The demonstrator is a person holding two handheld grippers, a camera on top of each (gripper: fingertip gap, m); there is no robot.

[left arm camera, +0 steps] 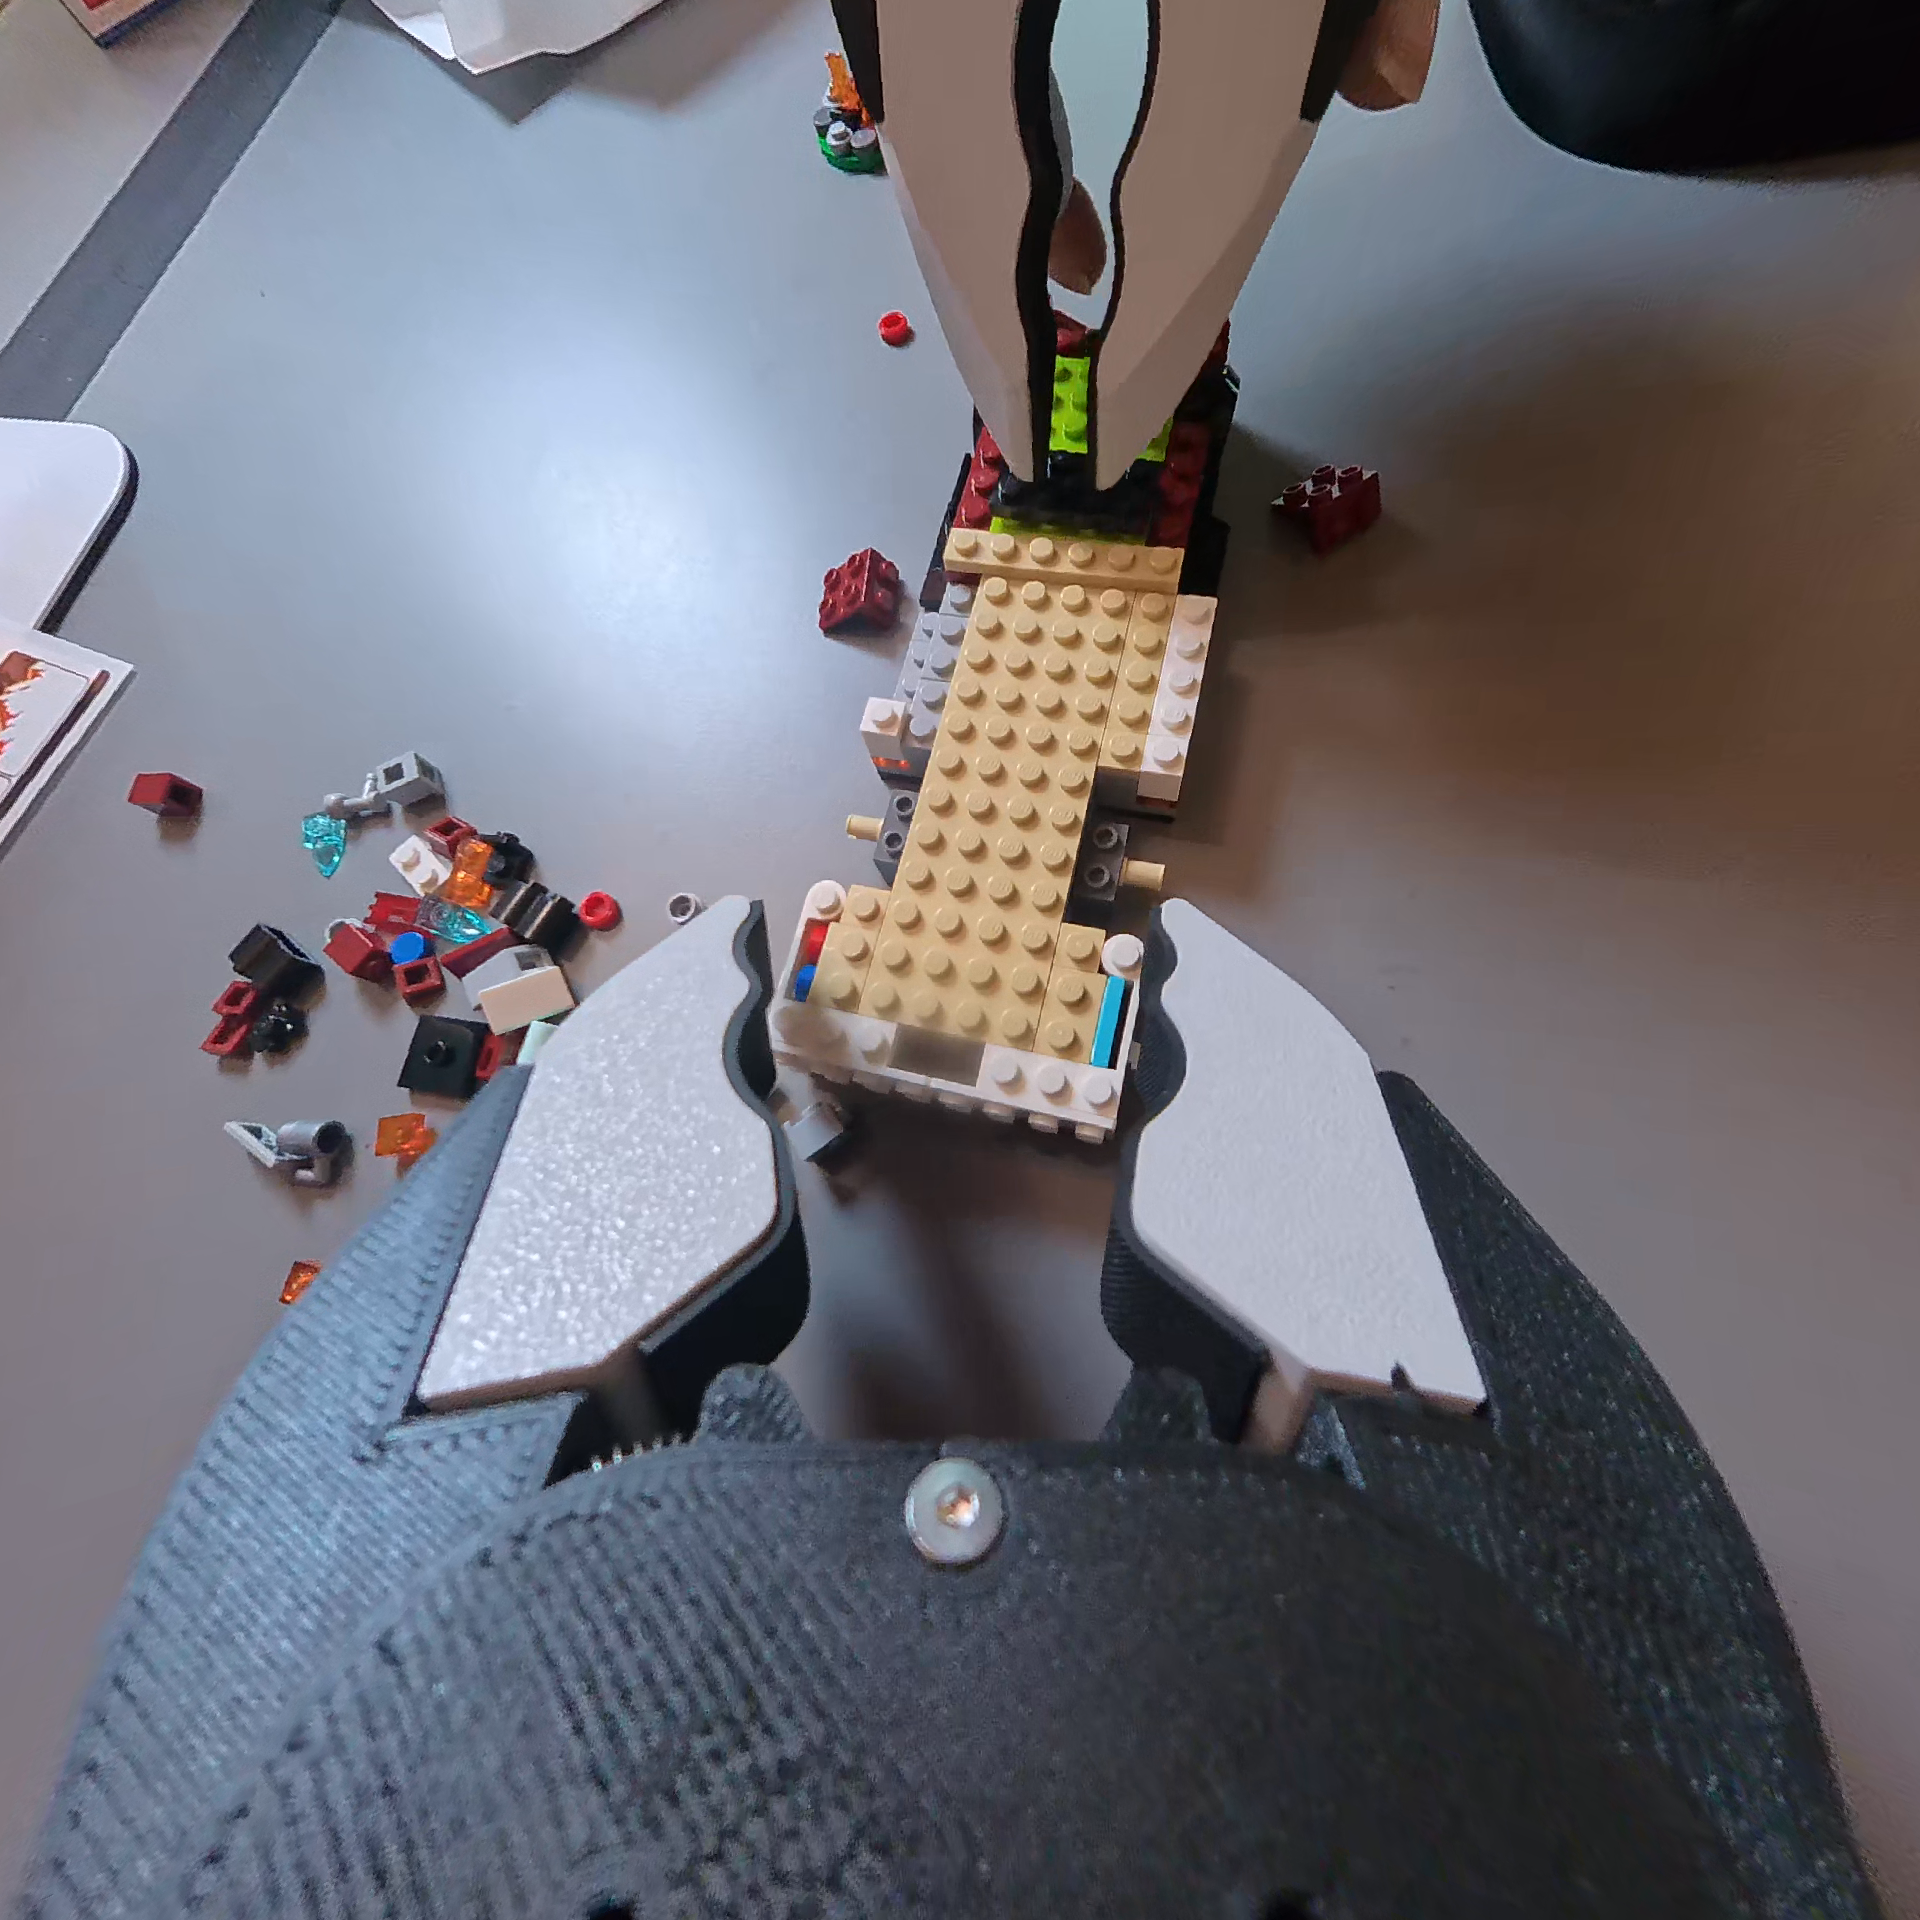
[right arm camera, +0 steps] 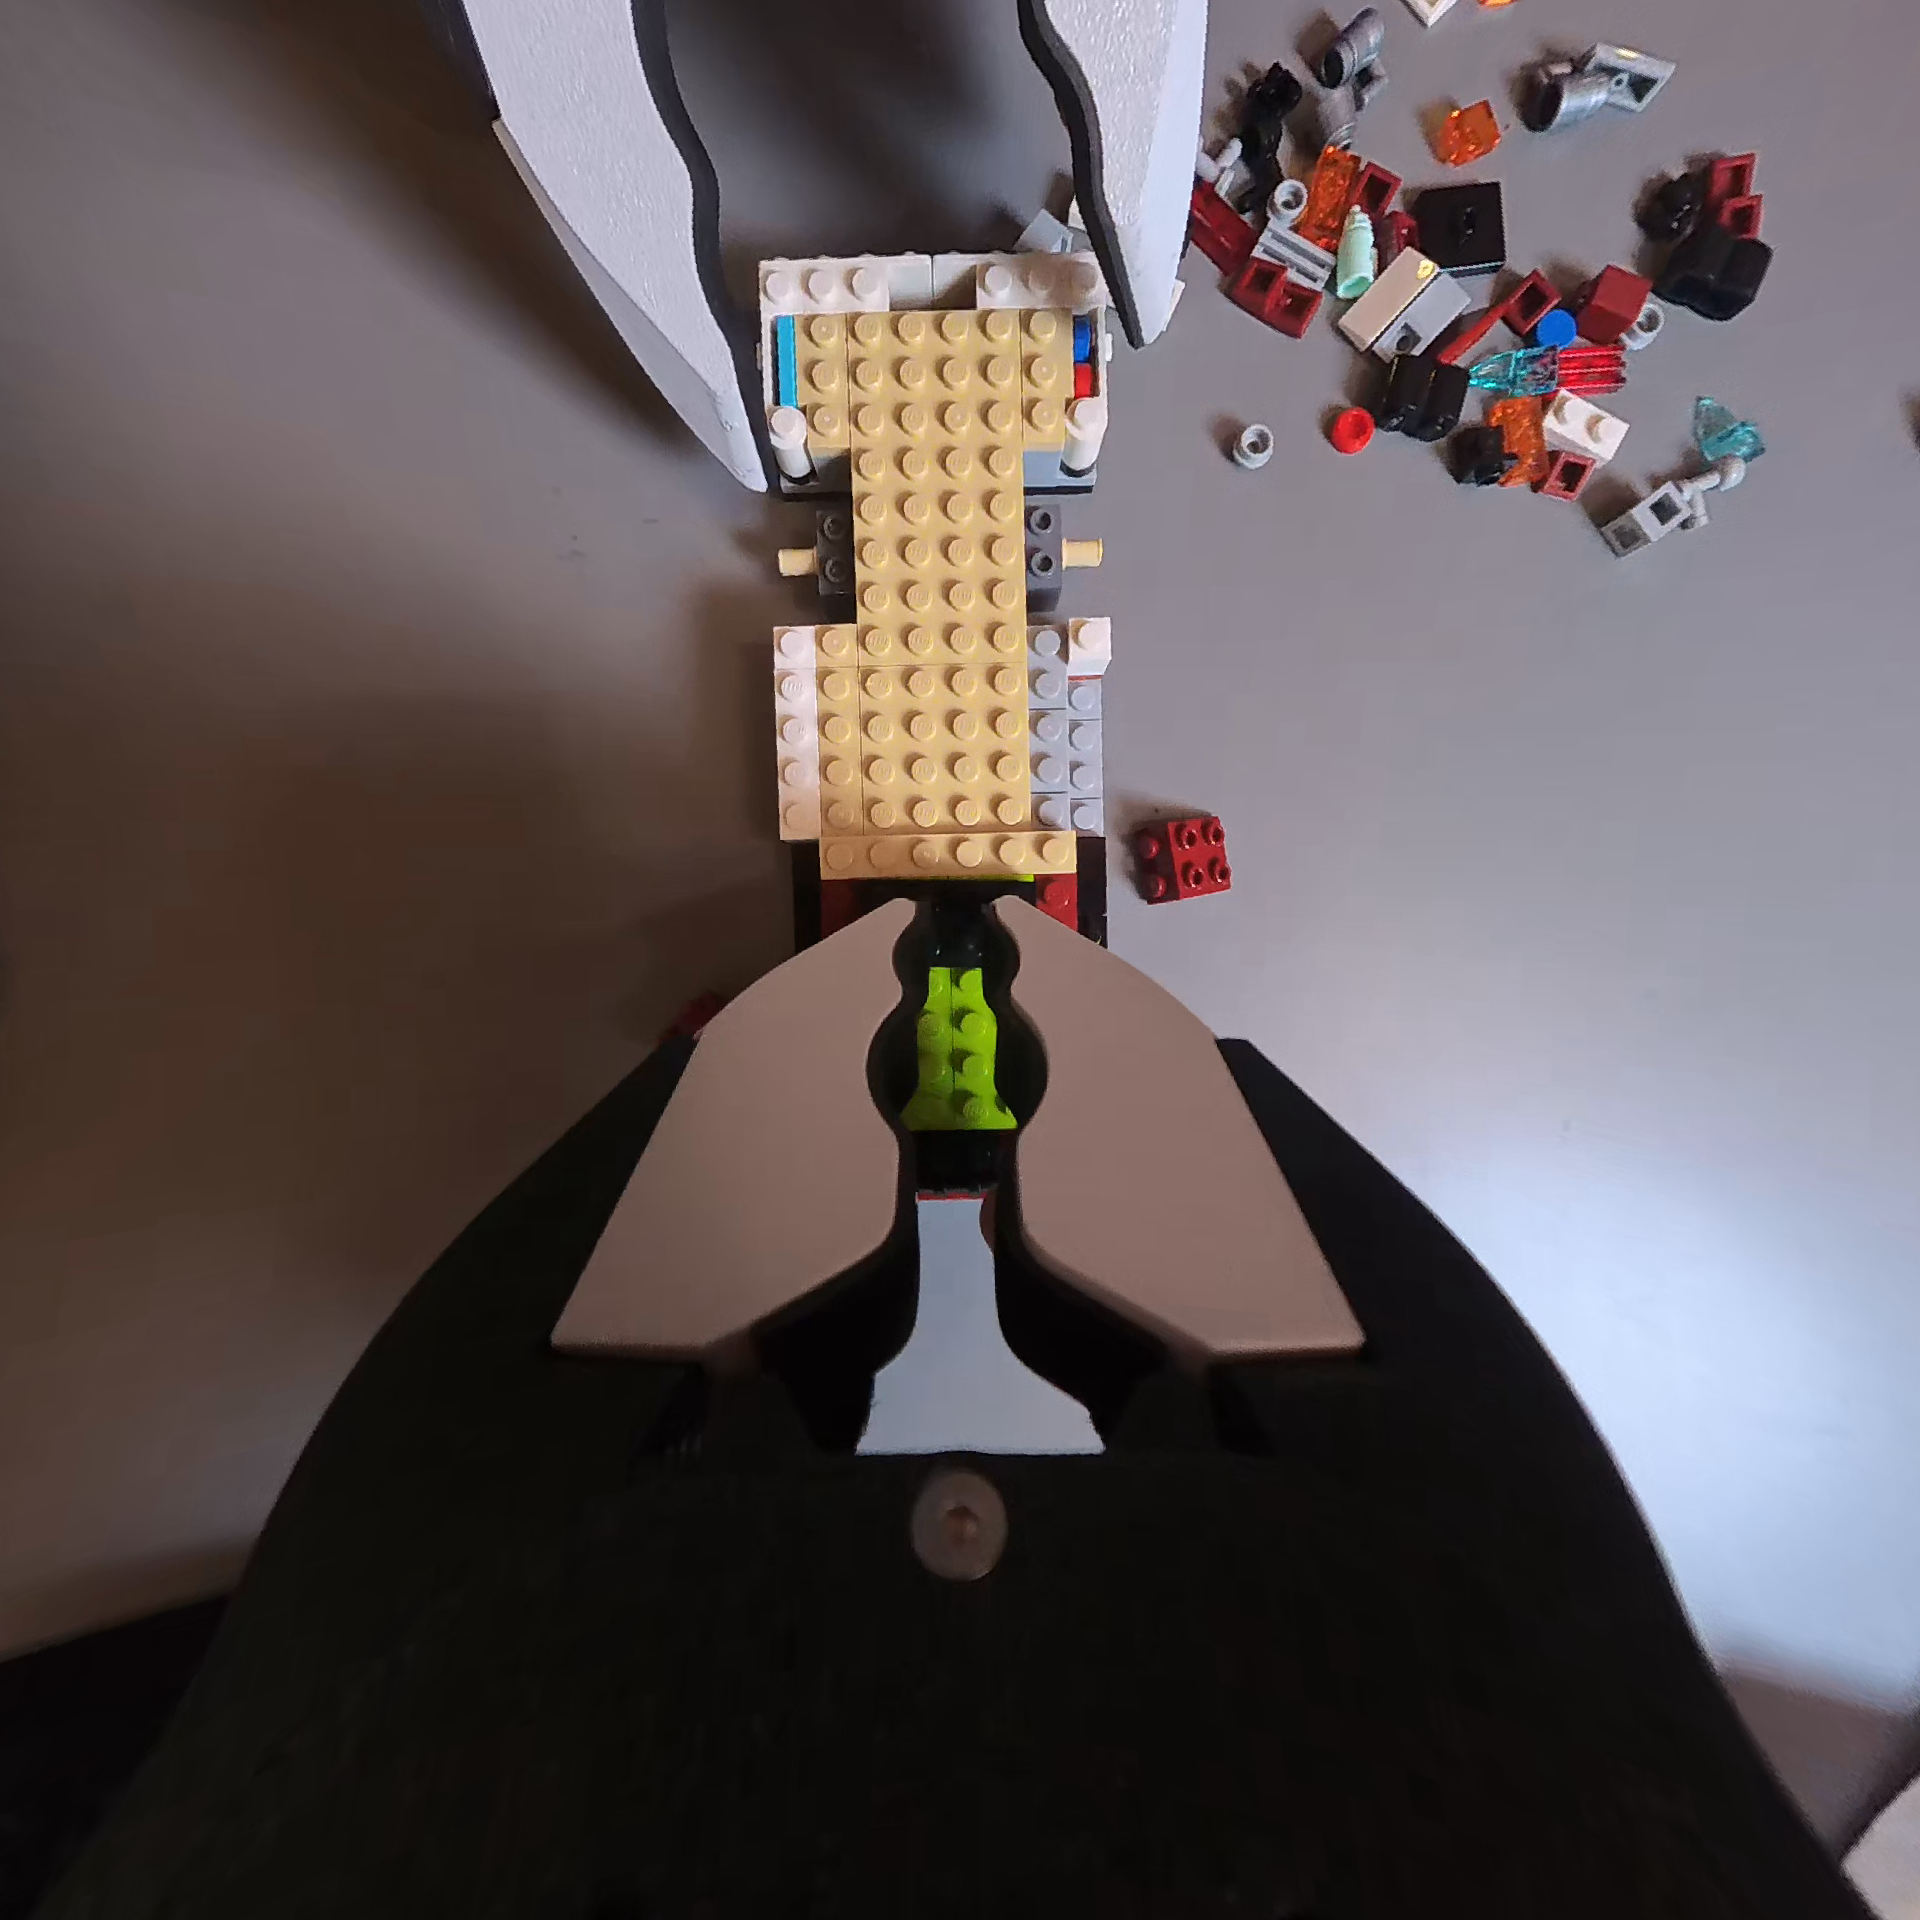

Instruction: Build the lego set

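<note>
A long brick model (left arm camera: 997, 831) with a tan studded top and white edges lies on the grey table (left arm camera: 468, 468). My left gripper (left arm camera: 956, 925) is shut on the model's near white end, one pad pressed against each side. The right wrist view shows this gripper (right arm camera: 945, 405) clamping that end of the model (right arm camera: 935, 623). My right gripper (right arm camera: 956, 909) is at the model's other end, above lime green plates (right arm camera: 958, 1049). Its fingertips are closed on a small black piece (right arm camera: 956, 940) seated there. The left wrist view shows the right gripper (left arm camera: 1062, 478) coming down steeply onto that black piece (left arm camera: 1060, 501).
A pile of loose small pieces (left arm camera: 416, 935) lies left of my left gripper and shows in the right wrist view (right arm camera: 1455, 291). Dark red bricks (left arm camera: 860, 590) (left arm camera: 1330, 501) flank the model's far end. A printed sheet (left arm camera: 42, 717) lies at the left edge. A small flame build (left arm camera: 847, 114) stands at the back. Tip to tip, the grippers are about 9 cm apart.
</note>
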